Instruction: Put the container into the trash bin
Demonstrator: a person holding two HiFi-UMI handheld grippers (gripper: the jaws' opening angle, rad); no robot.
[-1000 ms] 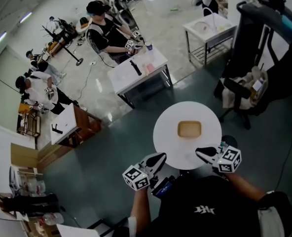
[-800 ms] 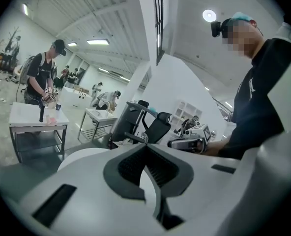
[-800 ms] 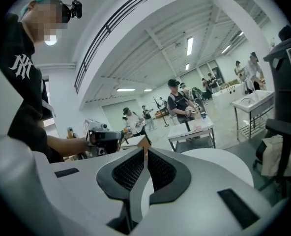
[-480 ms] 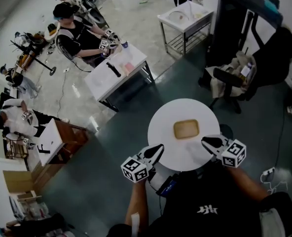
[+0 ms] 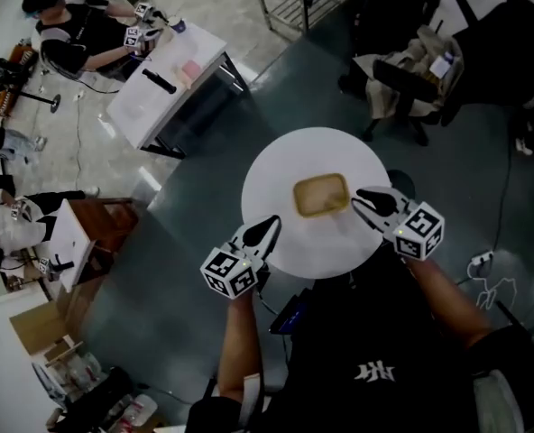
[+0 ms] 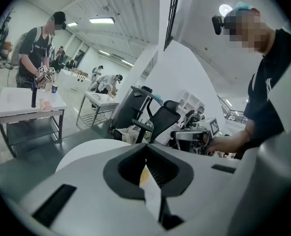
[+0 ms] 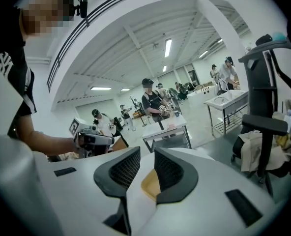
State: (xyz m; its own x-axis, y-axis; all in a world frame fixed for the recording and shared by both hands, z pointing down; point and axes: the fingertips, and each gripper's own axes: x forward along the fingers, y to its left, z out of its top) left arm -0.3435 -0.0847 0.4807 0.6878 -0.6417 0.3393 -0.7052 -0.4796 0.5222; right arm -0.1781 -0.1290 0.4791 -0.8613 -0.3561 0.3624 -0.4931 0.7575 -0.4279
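Observation:
A shallow tan container (image 5: 321, 195) lies in the middle of the round white table (image 5: 267, 174). My left gripper (image 5: 271, 225) is shut and empty, over the table's near left rim, short of the container. My right gripper (image 5: 362, 198) hovers just right of the container, its jaws a little apart and holding nothing. In the right gripper view the container (image 7: 150, 185) shows through the gap of the right gripper (image 7: 146, 154). The left gripper (image 6: 146, 146) has its jaws touching at the tips. A dark round bin-like object (image 5: 400, 181) stands on the floor by the table's right edge.
An office chair with bags (image 5: 411, 79) stands beyond the table at the right. A white work table (image 5: 163, 84) with a person at it is at the upper left. A wooden cabinet (image 5: 91, 233) is at the left, and cables (image 5: 483, 273) lie on the floor at the right.
Both grippers have moved forward over the table toward the container. The right one now sits close beside its right edge. The head view has tilted, so the table appears higher in the picture.

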